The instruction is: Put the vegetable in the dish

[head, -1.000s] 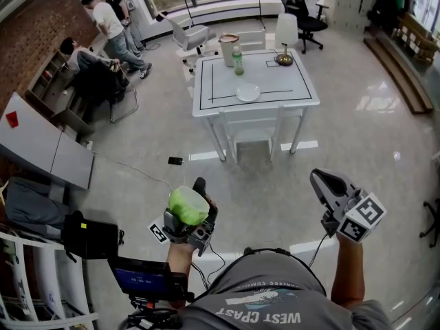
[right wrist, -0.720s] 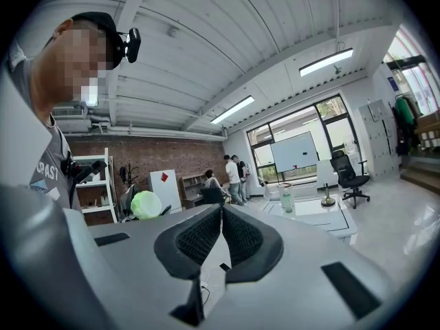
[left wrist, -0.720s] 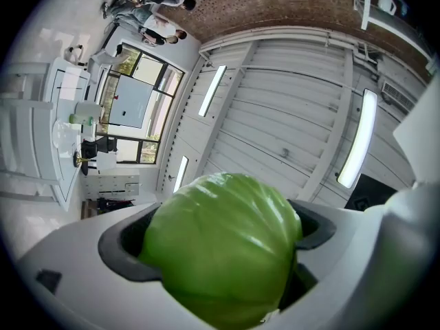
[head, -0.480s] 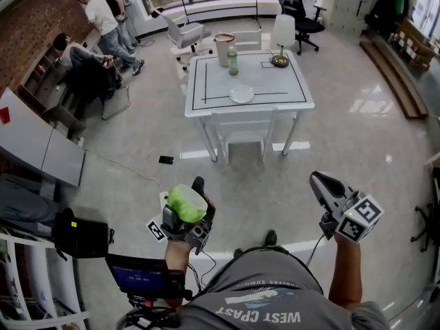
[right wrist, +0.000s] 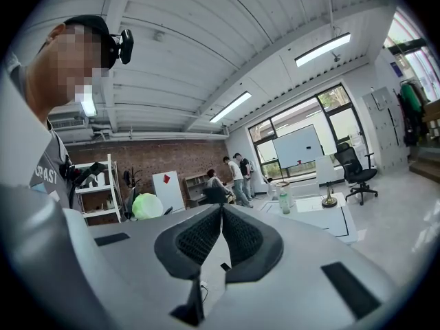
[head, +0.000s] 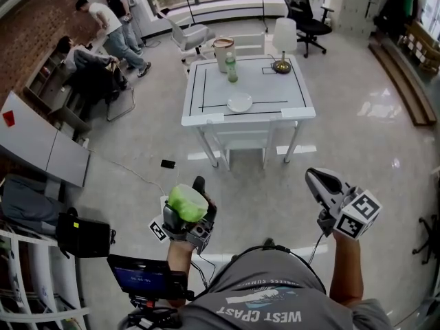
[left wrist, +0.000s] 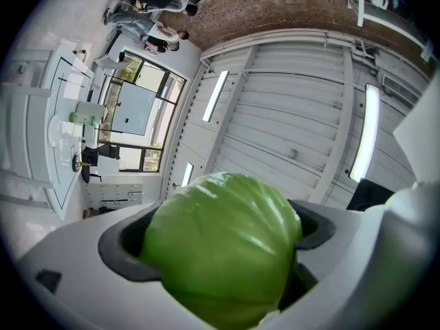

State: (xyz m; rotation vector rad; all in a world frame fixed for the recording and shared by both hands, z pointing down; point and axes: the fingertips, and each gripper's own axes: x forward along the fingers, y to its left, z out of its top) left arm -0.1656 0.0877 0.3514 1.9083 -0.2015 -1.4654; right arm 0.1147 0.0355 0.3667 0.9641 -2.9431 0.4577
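Left gripper [head: 187, 212] clamps the green cabbage [head: 187, 203] between its jaws, well short of the table [head: 289, 91]. The dish [head: 240, 102] sits near the table's front edge, bottle [head: 232, 68] behind it. Right gripper [head: 317, 182] hangs empty, jaws pressed together.

Surface [head: 275, 88] lower in the head view and nearer than a second ago, plate [head: 240, 102] on it shifted down likewise, right tool [head: 313, 179] slightly further left, standing people [head: 103, 20] shifted right.
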